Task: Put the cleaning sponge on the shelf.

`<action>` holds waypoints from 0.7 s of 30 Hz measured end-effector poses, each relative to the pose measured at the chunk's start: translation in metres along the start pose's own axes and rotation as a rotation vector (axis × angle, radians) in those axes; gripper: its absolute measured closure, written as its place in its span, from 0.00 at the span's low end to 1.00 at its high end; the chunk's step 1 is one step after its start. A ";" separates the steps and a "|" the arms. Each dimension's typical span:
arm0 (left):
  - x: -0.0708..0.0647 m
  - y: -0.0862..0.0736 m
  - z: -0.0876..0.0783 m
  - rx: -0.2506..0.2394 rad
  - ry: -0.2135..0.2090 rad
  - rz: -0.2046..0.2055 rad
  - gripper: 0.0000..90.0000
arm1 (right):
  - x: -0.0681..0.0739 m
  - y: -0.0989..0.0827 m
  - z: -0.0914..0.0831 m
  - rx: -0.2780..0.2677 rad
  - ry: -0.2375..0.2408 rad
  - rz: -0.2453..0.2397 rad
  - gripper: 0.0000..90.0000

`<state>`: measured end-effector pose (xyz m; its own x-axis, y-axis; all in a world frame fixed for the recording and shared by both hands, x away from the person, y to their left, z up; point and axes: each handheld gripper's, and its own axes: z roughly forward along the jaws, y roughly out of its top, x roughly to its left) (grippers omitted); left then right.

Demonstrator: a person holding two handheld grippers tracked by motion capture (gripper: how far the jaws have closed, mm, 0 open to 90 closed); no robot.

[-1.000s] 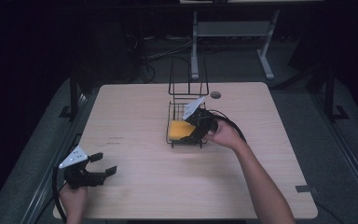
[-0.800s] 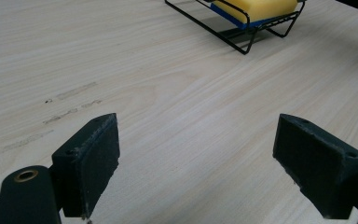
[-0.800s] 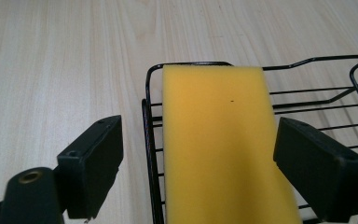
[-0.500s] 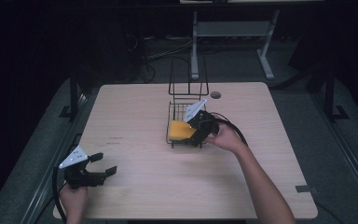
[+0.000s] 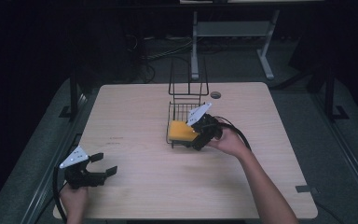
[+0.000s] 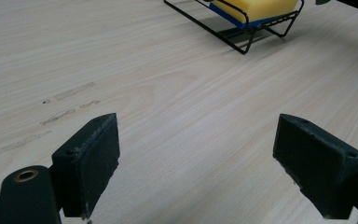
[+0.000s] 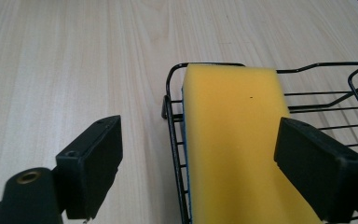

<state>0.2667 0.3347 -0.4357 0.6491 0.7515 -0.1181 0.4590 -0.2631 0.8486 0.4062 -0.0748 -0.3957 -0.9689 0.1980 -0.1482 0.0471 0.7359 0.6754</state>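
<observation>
Yellow foam sponge point(image 7: 235, 140) with a blue underside lies in the black wire basket point(image 7: 177, 158) on the surface, and the right tool point(image 7: 200, 168), jaws now wide and empty, has backed slightly off it, suggesting placement is done.

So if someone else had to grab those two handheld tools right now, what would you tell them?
Left gripper: open, holding nothing, low over the table's near left corner.
Right gripper: open, fingers spread across the wire basket's rim, one outside, one over the sponge.
Sponge: yellow with a blue underside, lying in the basket at mid-table.
Done: sponge sits in the basket.
Left: probably just pull the right gripper clear.
</observation>
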 end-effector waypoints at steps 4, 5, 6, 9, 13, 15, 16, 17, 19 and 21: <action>0.000 0.000 0.000 0.000 0.002 0.000 0.16 | 0.002 -0.003 -0.002 -0.004 0.003 -0.001 0.17; 0.000 0.000 0.000 -0.001 0.004 -0.002 0.16 | 0.003 -0.003 -0.002 0.000 0.001 0.001 0.17; 0.001 0.000 0.000 -0.001 0.004 -0.004 0.16 | 0.004 -0.004 -0.002 0.002 0.001 0.000 0.17; 0.001 0.000 0.000 -0.001 0.008 -0.004 0.16 | 0.005 -0.005 -0.004 -0.001 0.007 0.002 0.17; 0.001 0.000 0.000 0.001 0.007 -0.003 0.16 | 0.007 -0.008 -0.006 -0.009 0.005 0.010 0.17; 0.001 0.000 0.000 0.000 0.007 -0.006 0.16 | 0.009 -0.010 -0.007 -0.012 0.004 0.020 0.17; 0.001 0.000 0.000 0.000 0.007 -0.006 0.16 | 0.009 -0.010 -0.007 -0.012 0.004 0.020 0.17; 0.001 0.000 0.000 0.000 0.005 -0.006 0.16 | 0.010 -0.013 -0.007 -0.017 0.004 0.018 0.17; 0.001 0.000 0.001 0.000 0.005 -0.002 0.16 | 0.011 -0.014 -0.008 -0.013 0.001 0.021 0.17; 0.001 0.001 0.001 0.001 0.006 -0.001 0.16 | 0.013 -0.016 -0.009 -0.016 0.001 0.018 0.17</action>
<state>0.2681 0.3346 -0.4359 0.6454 0.7550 -0.1158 0.4602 -0.2633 0.8479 0.3911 -0.0900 -0.4021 -0.9682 0.2104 -0.1357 0.0604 0.7222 0.6891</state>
